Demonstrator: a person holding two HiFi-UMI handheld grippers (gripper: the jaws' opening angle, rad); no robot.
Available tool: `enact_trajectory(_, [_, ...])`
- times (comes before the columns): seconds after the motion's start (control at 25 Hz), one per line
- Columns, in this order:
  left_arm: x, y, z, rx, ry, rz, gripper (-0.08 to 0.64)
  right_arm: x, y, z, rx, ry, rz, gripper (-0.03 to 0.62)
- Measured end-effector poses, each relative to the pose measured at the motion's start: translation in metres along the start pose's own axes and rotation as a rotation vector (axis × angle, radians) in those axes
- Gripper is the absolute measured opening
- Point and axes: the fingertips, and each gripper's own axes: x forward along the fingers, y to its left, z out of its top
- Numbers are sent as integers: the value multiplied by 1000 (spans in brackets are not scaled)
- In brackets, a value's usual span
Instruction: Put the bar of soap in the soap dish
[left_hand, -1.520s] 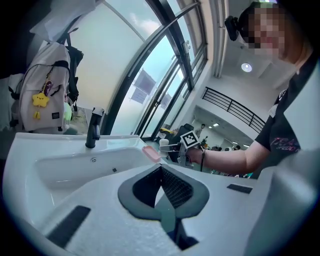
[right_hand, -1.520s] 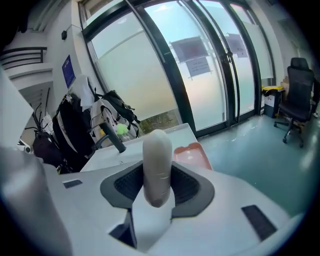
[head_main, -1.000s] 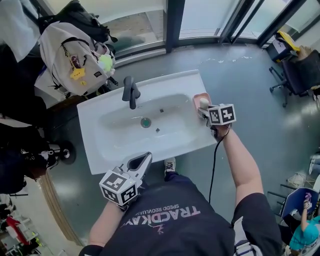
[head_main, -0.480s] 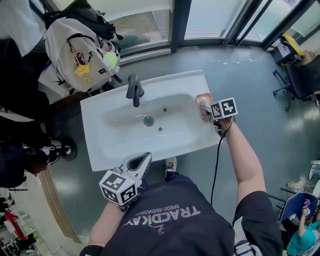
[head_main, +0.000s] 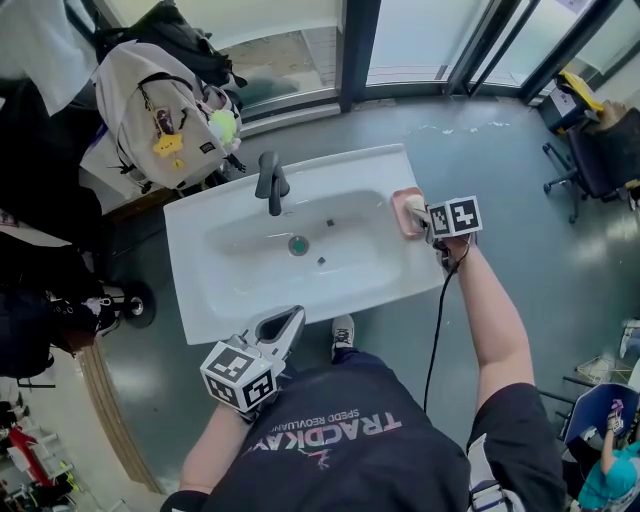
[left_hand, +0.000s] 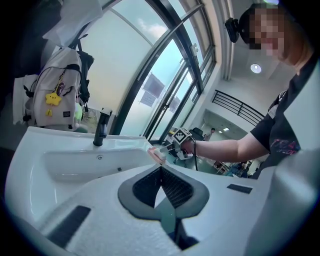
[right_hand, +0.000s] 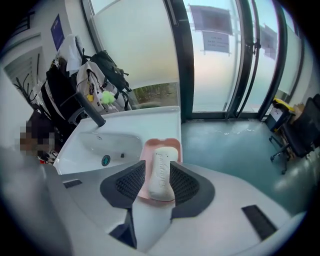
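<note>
Bar of soap (right_hand: 161, 176) sits lengthwise in the pink soap dish (right_hand: 150, 146) at the sink's (head_main: 240, 290) right edge, pinched by your right gripper (right_hand: 157, 169), probably to settle it square; your left gripper (left_hand: 161, 172), pads pressed together on nothing, waits clear by the near rim
</note>
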Motion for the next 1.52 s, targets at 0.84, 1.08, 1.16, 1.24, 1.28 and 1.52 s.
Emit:
enact_trajectory(0.84, [-5, -13, 23, 83, 27, -203, 9, -104, 91, 5, 57, -383, -15, 12])
enact_trajectory(1.08, [-13, -17, 23, 120, 57, -280, 9, -133, 152, -3, 84, -475, 39, 12])
enact_trajectory(1.16, [-17, -18, 22, 130, 67, -305, 9, -143, 173, -7, 88, -504, 59, 12])
enact_trajectory(1.24, [-21, -18, 22, 141, 76, -327, 9, -153, 193, -10, 93, -531, 77, 12])
enact_trajectory(1.28, [-24, -18, 21, 145, 82, -337, 9, -157, 202, -11, 98, -544, 86, 12])
enact_trajectory(1.52, [-36, -12, 13, 160, 109, -392, 9, -175, 261, -25, 159, -630, 130, 12])
